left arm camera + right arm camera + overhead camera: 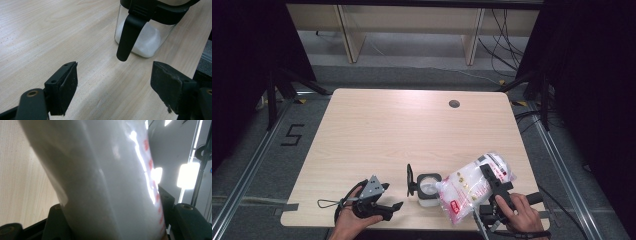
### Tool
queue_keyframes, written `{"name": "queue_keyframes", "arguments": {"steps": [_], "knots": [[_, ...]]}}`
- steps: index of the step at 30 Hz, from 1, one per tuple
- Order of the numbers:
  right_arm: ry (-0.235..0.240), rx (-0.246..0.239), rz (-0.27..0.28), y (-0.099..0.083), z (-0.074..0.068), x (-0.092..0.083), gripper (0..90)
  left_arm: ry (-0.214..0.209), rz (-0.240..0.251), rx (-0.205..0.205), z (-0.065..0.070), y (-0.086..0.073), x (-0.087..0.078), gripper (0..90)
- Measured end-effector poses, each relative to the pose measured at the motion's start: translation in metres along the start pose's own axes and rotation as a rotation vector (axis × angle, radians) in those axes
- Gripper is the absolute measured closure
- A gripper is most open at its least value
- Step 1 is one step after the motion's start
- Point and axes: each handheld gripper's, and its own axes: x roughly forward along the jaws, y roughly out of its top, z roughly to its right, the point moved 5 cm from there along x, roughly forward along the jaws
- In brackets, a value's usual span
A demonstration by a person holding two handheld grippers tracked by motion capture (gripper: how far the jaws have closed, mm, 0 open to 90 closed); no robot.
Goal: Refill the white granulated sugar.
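Note:
A clear square jar (428,192) with a black rim stands near the table's front edge, its black lid (410,180) flipped up to the left. White powder lies in the jar (143,41), and a black lid latch (128,37) hangs down its side. A plastic bag of white powder with red print (472,187) is tilted, its lower corner over the jar's mouth. My right gripper (488,173) is shut on the bag (105,175), a jaw on each side. My left gripper (391,197) rests open left of the jar, jaws (113,85) wide apart and holding nothing.
The wooden table (377,130) has a round cable hole (454,103) at its far right. Both hands sit at the front edge. Wooden furniture legs and cables lie on the floor beyond, and a taped "5" (292,135) marks the floor at left.

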Motion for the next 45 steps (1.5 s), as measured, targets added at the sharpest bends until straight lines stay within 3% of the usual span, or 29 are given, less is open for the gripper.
{"name": "queue_keyframes", "arguments": {"steps": [5,7,12,13,15,19,21,22,23,24,25,26,27,30,31,32,34,43,44,45], "knots": [[0.008,-0.026,-0.016,-0.0003,0.0022,-0.0011,43.2,0.0,0.004,0.007,-0.0003,0.0001,0.0,21.4],[-0.011,-0.02,0.005,0.0002,0.0023,0.0002,43.1,-0.002,0.009,0.024,-0.0012,0.0005,0.0003,21.4],[-0.011,-0.018,0.004,0.0001,0.0022,0.0002,43.1,0.006,-0.007,0.006,-0.0003,0.0001,-0.0009,21.4],[0.024,-0.012,-0.031,-0.0008,0.0011,-0.0018,43.1,0.001,0.003,0.004,-0.0001,0.0,-0.0001,21.4],[0.006,-0.038,-0.015,0.0,0.0039,-0.0012,43.2,0.002,0.002,0.002,-0.0001,0.0,-0.0002,21.4],[0.002,-0.035,-0.015,-0.0005,0.0033,-0.001,43.2,0.002,0.001,0.003,0.0,0.0,-0.0002,21.4],[0.018,-0.008,-0.026,-0.0011,0.0011,-0.0015,43.2,0.005,-0.006,0.022,-0.0014,-0.0001,-0.0006,21.4],[0.009,0.01,-0.026,-0.0014,0.0001,-0.0017,43.2,-0.002,0.009,0.002,0.0,0.0001,0.0005,21.4],[0.008,-0.033,-0.016,-0.0003,0.0031,-0.0012,43.2,0.003,0.001,0.002,-0.0001,0.0,-0.0003,21.4],[0.013,0.011,-0.031,-0.0013,-0.0002,-0.002,43.2,0.002,0.001,0.002,-0.0001,-0.0001,-0.0002,21.4],[-0.018,-0.027,0.009,0.0004,0.0034,0.0004,43.2,0.002,0.0,0.003,-0.0002,-0.0001,-0.0002,21.4],[-0.017,-0.026,0.009,0.0004,0.0033,0.0003,43.2,0.002,0.001,0.003,-0.0001,-0.0001,-0.0002,21.4],[-0.014,0.009,-0.004,-0.0005,0.0006,-0.0005,43.3,0.001,0.002,0.002,0.0,0.0,-0.0001,21.4],[-0.012,0.017,-0.006,-0.0007,0.0,-0.0007,43.3,0.008,-0.006,0.021,-0.0013,-0.0001,-0.0008,21.4],[-0.012,0.017,-0.006,-0.0007,0.0,-0.0007,43.3,0.006,-0.005,0.021,-0.0014,0.0,-0.0006,21.4],[0.014,-0.012,-0.027,-0.0006,0.002,-0.0021,43.3,0.002,0.001,0.002,0.0,0.0,-0.0002,21.4],[0.008,-0.027,-0.015,-0.0001,0.0035,-0.0016,43.3,0.002,0.0,0.003,-0.0001,0.0,-0.0003,21.4],[0.007,-0.026,-0.018,-0.0003,0.0037,-0.002,43.4,0.008,-0.009,0.014,-0.0012,-0.0004,-0.0008,21.4],[0.015,0.021,-0.03,-0.0016,-0.0001,-0.0025,43.3,0.001,0.003,0.001,0.0003,0.0,-0.0001,21.4],[0.012,0.011,-0.019,-0.0012,0.0007,-0.0016,43.4,0.004,0.002,0.013,-0.0004,0.0002,-0.0004,21.4]]}}
